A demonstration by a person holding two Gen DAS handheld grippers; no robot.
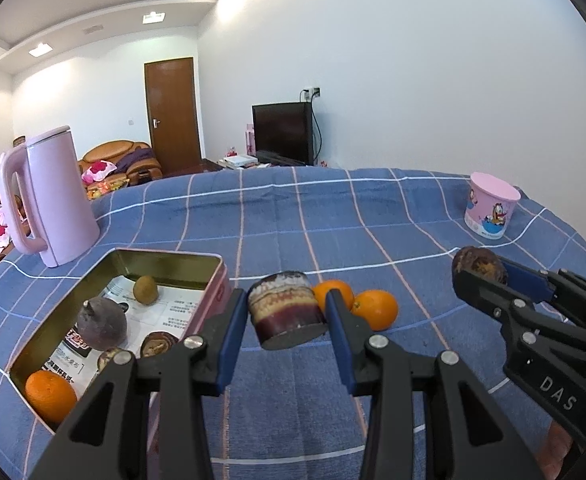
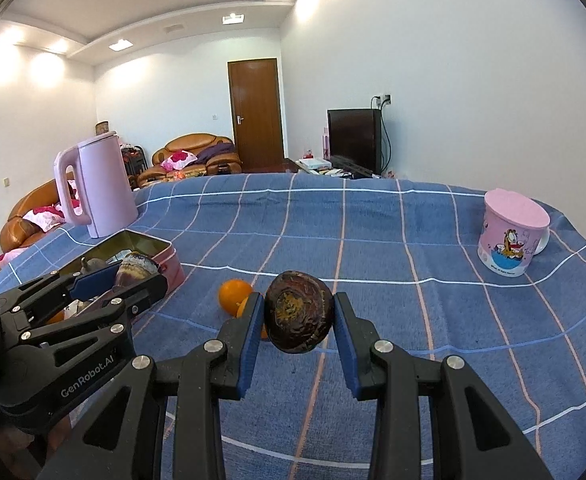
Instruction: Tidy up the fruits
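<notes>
At lower centre of each view, our left gripper (image 1: 287,314) clamps a banded dark fruit half (image 1: 285,308) and our right gripper (image 2: 297,314) a halved passion fruit (image 2: 297,312), both held above the blue checked tablecloth (image 1: 373,220). Both look light, with stiff, brittle shells, best pinched across the rind; the left one's short axis tilts upward, the right one's cut face points toward us. The open tin (image 1: 165,256), at lower left, holds other fruit, and two oranges (image 1: 375,308) lie beyond the left fingers.

A pink kettle (image 1: 49,200) and a lidded pink cartoon tub (image 1: 491,210) are seen well apart on a blue checked cloth (image 1: 293,216); a television (image 1: 283,134) is placed beyond.
</notes>
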